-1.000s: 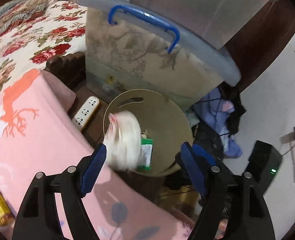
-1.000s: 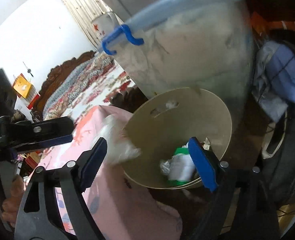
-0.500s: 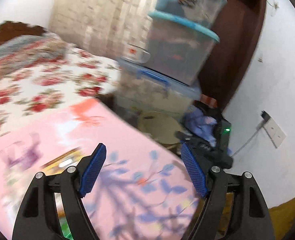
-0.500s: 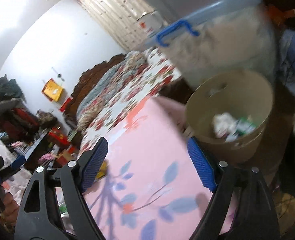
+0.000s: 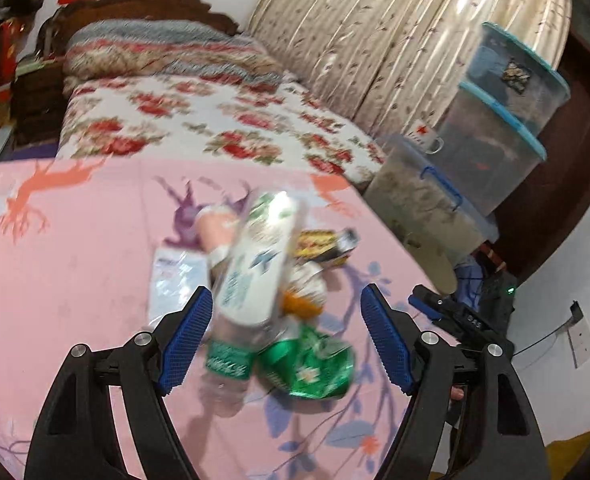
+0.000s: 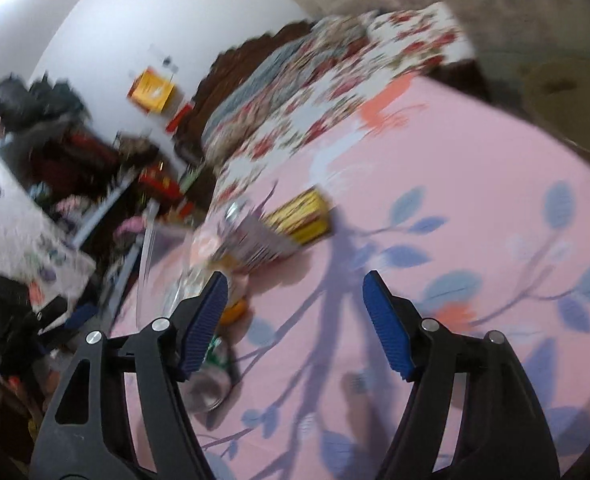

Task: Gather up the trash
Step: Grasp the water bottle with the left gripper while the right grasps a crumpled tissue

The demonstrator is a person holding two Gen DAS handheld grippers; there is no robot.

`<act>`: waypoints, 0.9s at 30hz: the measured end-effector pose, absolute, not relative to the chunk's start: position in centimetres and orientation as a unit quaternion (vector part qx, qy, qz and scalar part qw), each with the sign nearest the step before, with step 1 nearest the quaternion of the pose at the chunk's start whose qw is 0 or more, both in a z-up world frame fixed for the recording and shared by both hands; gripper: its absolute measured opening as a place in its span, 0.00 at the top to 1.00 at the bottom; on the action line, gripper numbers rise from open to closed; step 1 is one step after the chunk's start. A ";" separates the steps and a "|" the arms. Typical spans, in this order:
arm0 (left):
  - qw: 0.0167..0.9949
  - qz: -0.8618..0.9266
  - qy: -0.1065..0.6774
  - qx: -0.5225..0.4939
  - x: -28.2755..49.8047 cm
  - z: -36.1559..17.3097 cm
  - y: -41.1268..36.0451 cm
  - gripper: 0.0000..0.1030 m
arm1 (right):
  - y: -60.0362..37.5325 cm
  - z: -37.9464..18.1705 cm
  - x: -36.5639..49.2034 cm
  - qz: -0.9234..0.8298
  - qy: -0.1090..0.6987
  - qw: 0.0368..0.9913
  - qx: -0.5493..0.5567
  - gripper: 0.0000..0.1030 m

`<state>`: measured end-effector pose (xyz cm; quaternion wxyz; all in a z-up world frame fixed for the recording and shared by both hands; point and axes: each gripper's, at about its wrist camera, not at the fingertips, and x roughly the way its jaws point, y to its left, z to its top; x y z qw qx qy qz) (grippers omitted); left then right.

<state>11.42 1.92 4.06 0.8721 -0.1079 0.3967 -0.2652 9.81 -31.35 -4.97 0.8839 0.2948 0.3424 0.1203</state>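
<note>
Both tongs (image 5: 285, 334) (image 6: 295, 322) swung from bin to trash pile (image 5: 263, 280), open.

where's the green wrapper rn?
Left wrist view: the green wrapper lies on the pink cloth, low centre between the open left gripper fingers, right beside the clear bottle.

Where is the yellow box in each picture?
Left wrist: the yellow box lies right of centre, behind the big plastic bottle.
Right wrist: the yellow box sits in the middle, above the open tool.
Shared landmark: the pink leaf-print cloth.
</note>
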 end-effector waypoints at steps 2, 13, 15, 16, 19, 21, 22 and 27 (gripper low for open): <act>0.870 -0.257 0.409 -0.100 12.0 2.9 2.0 0.29 | -29.4 -5.1 11.0 0.139 0.361 0.881 0.272 0.31; 0.865 -0.242 0.437 -0.042 16.9 -1.8 -2.4 0.15 | -21.6 -7.5 20.1 0.218 0.438 0.828 0.273 0.31; 0.869 -0.229 0.438 -0.013 17.0 -2.2 -3.3 0.37 | -19.8 -8.4 20.7 0.234 0.460 0.818 0.252 0.56; 0.871 -0.222 0.438 -0.003 17.3 -2.3 -3.4 0.41 | -19.6 -8.3 20.2 0.229 0.455 0.824 0.247 0.57; 0.874 -0.239 0.423 -0.023 16.1 -0.9 -2.0 0.43 | -20.8 -6.0 17.8 0.242 0.401 0.842 0.268 0.60; 0.886 -0.245 0.393 -0.036 14.2 1.1 -0.4 0.43 | -22.2 -3.8 15.2 0.247 0.346 0.863 0.272 0.60; 0.889 -0.254 0.377 -0.050 13.3 2.2 0.6 0.43 | -23.1 -2.7 13.7 0.251 0.314 0.875 0.270 0.60; 0.890 -0.302 0.324 -0.110 9.6 6.3 4.3 0.42 | -27.1 -2.3 8.6 0.196 0.283 0.900 0.266 0.60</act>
